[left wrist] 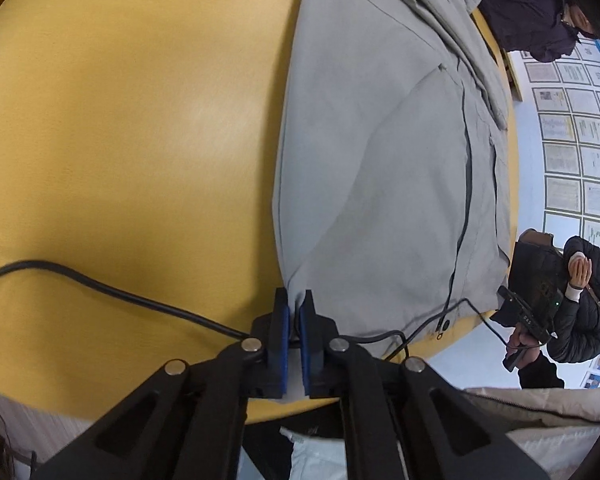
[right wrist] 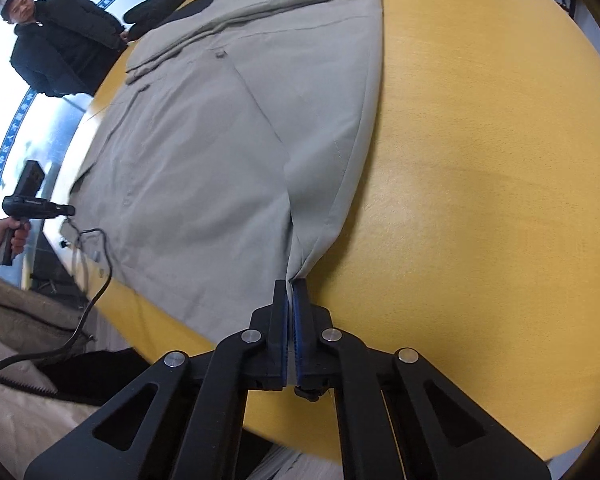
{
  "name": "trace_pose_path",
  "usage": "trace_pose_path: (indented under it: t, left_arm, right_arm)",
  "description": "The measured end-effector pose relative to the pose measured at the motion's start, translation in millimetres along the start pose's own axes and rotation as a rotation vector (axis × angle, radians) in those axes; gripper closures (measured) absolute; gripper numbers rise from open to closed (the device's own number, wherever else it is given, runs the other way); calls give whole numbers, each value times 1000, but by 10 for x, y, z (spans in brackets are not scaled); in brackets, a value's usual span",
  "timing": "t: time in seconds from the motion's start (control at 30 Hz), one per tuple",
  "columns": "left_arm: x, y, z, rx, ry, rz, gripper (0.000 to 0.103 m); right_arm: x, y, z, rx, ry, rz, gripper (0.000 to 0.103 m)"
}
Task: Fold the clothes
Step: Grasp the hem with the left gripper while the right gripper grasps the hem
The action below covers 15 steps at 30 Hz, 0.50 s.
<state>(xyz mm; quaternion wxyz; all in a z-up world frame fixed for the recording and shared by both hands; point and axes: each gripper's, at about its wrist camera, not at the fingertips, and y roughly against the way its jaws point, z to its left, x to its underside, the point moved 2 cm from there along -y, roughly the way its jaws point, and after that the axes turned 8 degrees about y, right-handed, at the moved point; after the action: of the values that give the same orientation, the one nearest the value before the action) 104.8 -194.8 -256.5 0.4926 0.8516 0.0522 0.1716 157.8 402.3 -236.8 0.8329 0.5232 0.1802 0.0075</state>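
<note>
A grey jacket (left wrist: 380, 184) lies spread across the yellow table (left wrist: 132, 152), reaching its far edge. The left gripper (left wrist: 294, 304) pinches one near hem corner between its blue pads; the right gripper (right wrist: 291, 294) is clamped on another near corner, close to the table's near edge.

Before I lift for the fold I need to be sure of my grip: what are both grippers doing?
Left gripper: jaws closed on a corner of the grey garment.
Right gripper: jaws closed on another corner of it.
</note>
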Motion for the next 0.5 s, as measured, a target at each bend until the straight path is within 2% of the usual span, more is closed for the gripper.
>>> trace_pose_path:
  t: [0.13, 0.23, 0.3, 0.5]
  left_arm:
    - [315, 270, 199, 78, 90, -17, 100]
    - [365, 471, 114, 172, 115, -61, 100]
    - [298, 614, -29, 242, 95, -92, 100]
    - [-356, 1019, -493, 457, 64, -208, 100]
  right_arm:
    - [89, 258, 367, -110, 1, -33, 102]
    - [-25, 429, 567, -157, -19, -136, 102]
    - [-219, 490, 639, -173, -14, -215, 102]
    - [-1139, 585, 636, -195, 66, -407, 102]
